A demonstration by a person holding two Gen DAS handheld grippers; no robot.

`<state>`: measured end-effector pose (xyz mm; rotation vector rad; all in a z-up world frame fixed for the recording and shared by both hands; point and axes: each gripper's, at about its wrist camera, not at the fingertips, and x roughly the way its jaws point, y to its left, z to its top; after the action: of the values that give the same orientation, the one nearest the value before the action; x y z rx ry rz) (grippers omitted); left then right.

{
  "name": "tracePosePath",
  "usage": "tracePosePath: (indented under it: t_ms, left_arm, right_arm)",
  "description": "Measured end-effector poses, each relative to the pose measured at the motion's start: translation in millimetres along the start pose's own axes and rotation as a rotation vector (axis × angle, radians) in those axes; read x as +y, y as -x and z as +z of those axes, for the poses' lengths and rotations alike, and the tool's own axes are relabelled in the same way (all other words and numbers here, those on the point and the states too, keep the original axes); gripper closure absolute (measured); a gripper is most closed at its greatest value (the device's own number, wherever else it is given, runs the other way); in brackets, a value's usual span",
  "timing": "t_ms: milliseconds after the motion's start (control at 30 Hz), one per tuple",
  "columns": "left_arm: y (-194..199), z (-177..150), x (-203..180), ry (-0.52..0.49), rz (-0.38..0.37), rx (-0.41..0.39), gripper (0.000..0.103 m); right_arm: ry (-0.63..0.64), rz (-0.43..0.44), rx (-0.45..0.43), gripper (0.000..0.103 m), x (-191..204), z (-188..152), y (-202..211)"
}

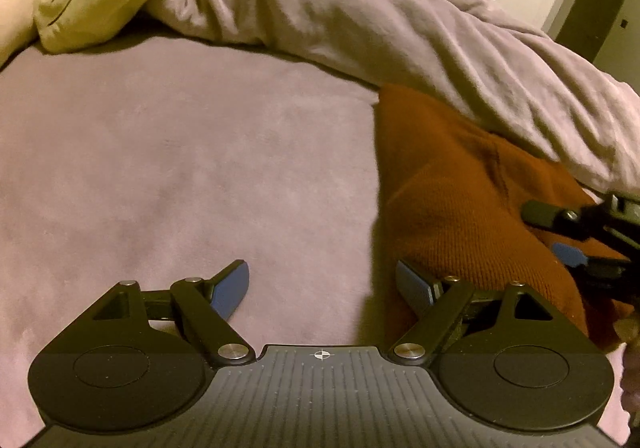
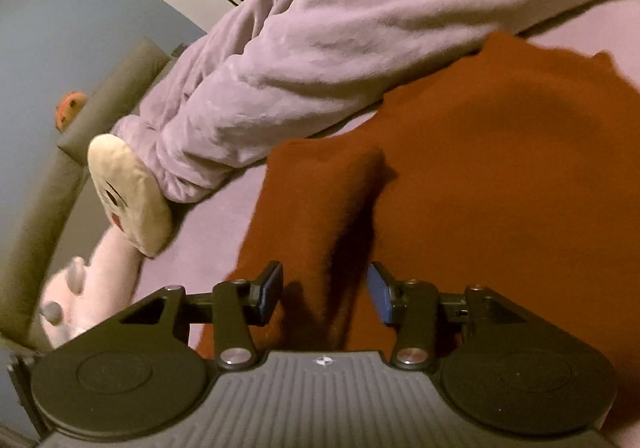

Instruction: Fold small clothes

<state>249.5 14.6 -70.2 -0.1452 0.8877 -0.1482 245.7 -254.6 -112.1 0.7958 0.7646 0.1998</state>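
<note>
Rust-brown knit garment (image 2: 480,152) lies part-folded on the mauve bed sheet (image 1: 180,168) beside the rumpled blanket (image 1: 360,28). Left gripper (image 1: 320,288) gapes empty at its edge; right gripper (image 2: 325,290) hovers half-open over a raised fold, gripping nothing. Next, I reckon: pinch that fold and carry it across.

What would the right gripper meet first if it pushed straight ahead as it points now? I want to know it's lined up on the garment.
Probably the rust-brown knit garment: a raised fold lies straight ahead of the open right gripper, though depth is unclear.

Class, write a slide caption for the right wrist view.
Open right gripper hovers over a rust-brown knit garment on the bed.
</note>
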Motion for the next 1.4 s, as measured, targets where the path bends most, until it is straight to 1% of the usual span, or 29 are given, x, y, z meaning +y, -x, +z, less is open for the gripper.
tracePosePath:
  t_ms: [67, 133, 200, 233, 300, 367, 400, 467, 500, 600, 733, 800, 833, 867, 900, 933, 967, 1000, 1033, 1067, 1100, 1133, 1233, 1267, 1300, 1333, 1367, 1400]
  left_arm:
    - [-0.1, -0.7, 0.0, -0.002, 0.005, 0.001, 0.017]
    - [0.3, -0.5, 1.0, -0.002, 0.009, 0.005, 0.017]
    - [2.2, 0.1, 1.2, 0.004, 0.017, 0.008, 0.017]
    - [3.9, 0.4, 1.4, 0.005, 0.021, 0.006, 0.017]
    - [6.8, 0.3, 1.7, 0.010, 0.034, 0.003, 0.017]
    - [8.8, 0.3, 0.9, 0.009, 0.036, 0.004, 0.017]
    - [9.3, 0.3, -0.2, 0.007, 0.033, 0.006, 0.017]
    - [12.4, 0.5, -4.1, -0.001, 0.025, 0.000, 0.016]
    - [13.9, 0.9, -5.1, -0.006, 0.018, -0.004, 0.016]
    - [17.8, 0.8, -16.3, -0.031, -0.009, -0.010, 0.014]
    - [15.3, -5.8, -37.7, -0.101, -0.026, 0.006, 0.014]
    - [9.9, -10.6, -47.5, -0.128, -0.031, 0.028, 0.014]
    - [6.6, -13.1, -52.4, -0.135, -0.039, 0.042, 0.014]
    - [3.8, -15.6, -57.2, -0.141, -0.051, 0.057, 0.014]
    - [1.3, -18.5, -61.8, -0.149, -0.058, 0.069, 0.014]
    - [-0.7, -20.5, -65.7, -0.159, -0.058, 0.076, 0.014]
    - [-2.3, -22.4, -68.8, -0.169, -0.043, 0.077, 0.014]
    - [-3.5, -23.4, -70.7, -0.181, -0.030, 0.073, 0.014]
    - [-4.0, -24.5, -71.8, -0.189, -0.023, 0.072, 0.014]
    - [-3.2, -26.0, -71.9, -0.188, -0.021, 0.070, 0.014]
    - [-3.0, -26.7, -71.8, -0.182, -0.020, 0.069, 0.014]
    - [-2.6, -27.1, -71.8, -0.175, -0.019, 0.070, 0.014]
    - [0.2, -30.7, -75.0, -0.166, -0.007, 0.067, 0.014]
    - [1.0, -32.8, -76.2, -0.163, -0.002, 0.068, 0.014]
    - [1.6, -34.1, -77.5, -0.160, 0.003, 0.069, 0.014]
    - [2.7, -35.8, -78.2, -0.159, 0.010, 0.068, 0.014]
    - [4.2, -37.2, -79.5, -0.158, 0.015, 0.069, 0.014]
    - [5.2, -37.6, -80.2, -0.159, 0.017, 0.070, 0.014]
  right_arm:
    - [-0.007, 0.019, 0.005, 0.059, 1.7, 1.9, -9.3]
    - [-0.010, 0.016, 0.027, 0.086, 4.2, 4.1, -17.8]
    - [0.030, -0.003, 0.027, 0.090, 10.6, 3.7, -19.0]
    - [0.099, -0.039, 0.013, 0.091, 19.4, 3.0, -16.1]
    - [0.265, -0.115, -0.046, 0.092, 44.3, 0.2, -5.2]
    - [0.389, -0.156, -0.098, 0.092, 62.8, 0.9, 6.2]
    - [0.473, -0.186, -0.129, 0.093, 73.2, 1.0, 12.8]
    - [0.607, -0.243, -0.183, 0.097, 87.0, 2.0, 24.7]
    - [0.650, -0.262, -0.203, 0.097, 89.7, 3.8, 29.8]
    - [0.723, -0.316, -0.250, 0.097, 87.4, 12.2, 46.3]
    - [0.729, -0.405, -0.300, 0.097, 64.0, 26.3, 61.5]
    - [0.736, -0.482, -0.317, 0.097, 47.2, 33.5, 63.0]
    - [0.727, -0.510, -0.313, 0.097, 38.5, 36.6, 61.8]
    - [0.708, -0.529, -0.292, 0.096, 31.2, 38.5, 57.9]
    - [0.670, -0.540, -0.252, 0.094, 19.7, 40.7, 55.1]
    - [0.635, -0.538, -0.224, 0.091, 11.0, 40.4, 56.8]
    - [0.597, -0.522, -0.227, 0.088, 5.7, 37.0, 63.1]
    - [0.560, -0.496, -0.245, 0.078, 2.2, 32.4, 72.6]
    - [0.504, -0.456, -0.260, 0.060, -2.3, 26.8, 85.8]
    - [0.446, -0.419, -0.271, 0.053, -6.7, 20.8, 96.5]
    - [0.359, -0.362, -0.279, 0.050, -14.5, 12.7, 112.6]
    - [0.285, -0.314, -0.278, 0.050, -21.5, 6.1, 124.0]
    - [-0.023, -0.109, -0.244, 0.050, -49.2, -22.9, 146.7]
    - [-0.103, -0.048, -0.236, 0.050, -57.8, -31.1, 148.7]
    - [-0.216, 0.036, -0.229, 0.049, -69.2, -40.4, 147.8]
    - [-0.296, 0.101, -0.220, 0.044, -76.0, -47.9, 144.0]
    - [-0.381, 0.150, -0.191, 0.043, -83.8, -52.1, 134.2]
    - [-0.435, 0.160, -0.176, 0.042, -88.0, -53.9, 125.5]
